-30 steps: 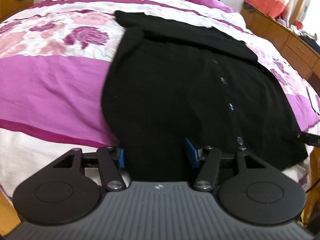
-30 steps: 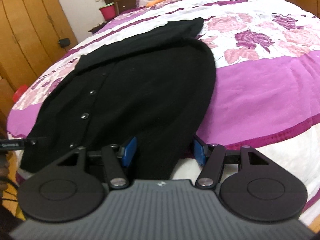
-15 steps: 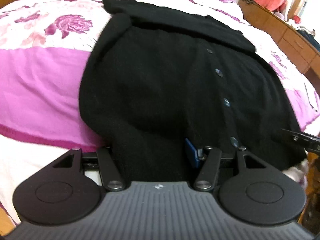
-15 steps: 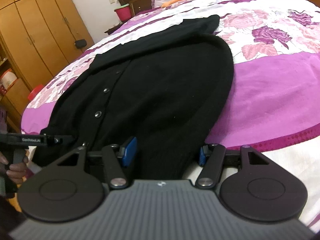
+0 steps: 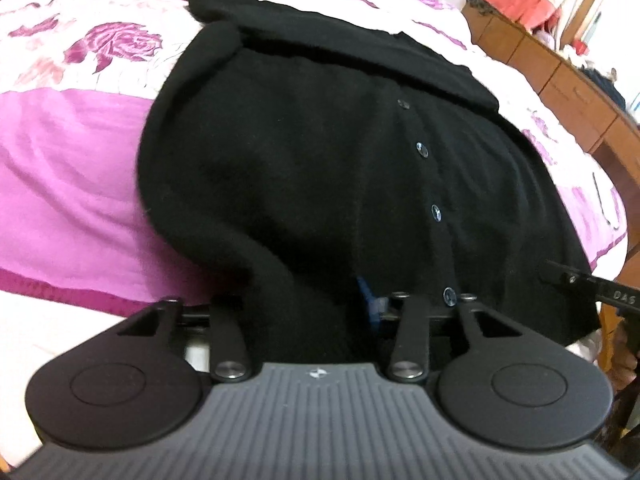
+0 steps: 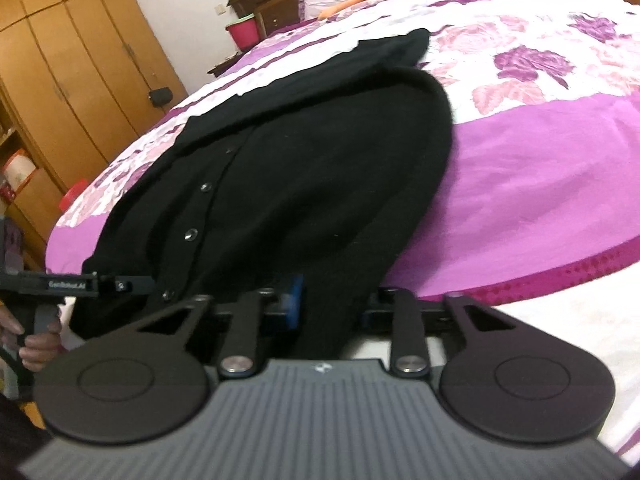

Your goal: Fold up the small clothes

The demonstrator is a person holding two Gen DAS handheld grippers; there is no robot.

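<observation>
The black cardigan (image 5: 304, 168) is being pinched at its near hem by the closing left gripper (image 5: 308, 312) and right gripper (image 6: 332, 304), sleeves already tucked in, the main fold not yet made.

My left gripper (image 5: 308, 304) and right gripper (image 6: 328, 300) look alike: ribbed grey housing with a small white emblem, two round black discs, black linkage arms on silver pivot screws, blue finger pads (image 6: 291, 296). White lettering marks the black bar.

Both wrist cameras sit low and close at the bed's (image 5: 60, 184) near edge — sharing the black cardigan (image 5: 304, 168).
</observation>
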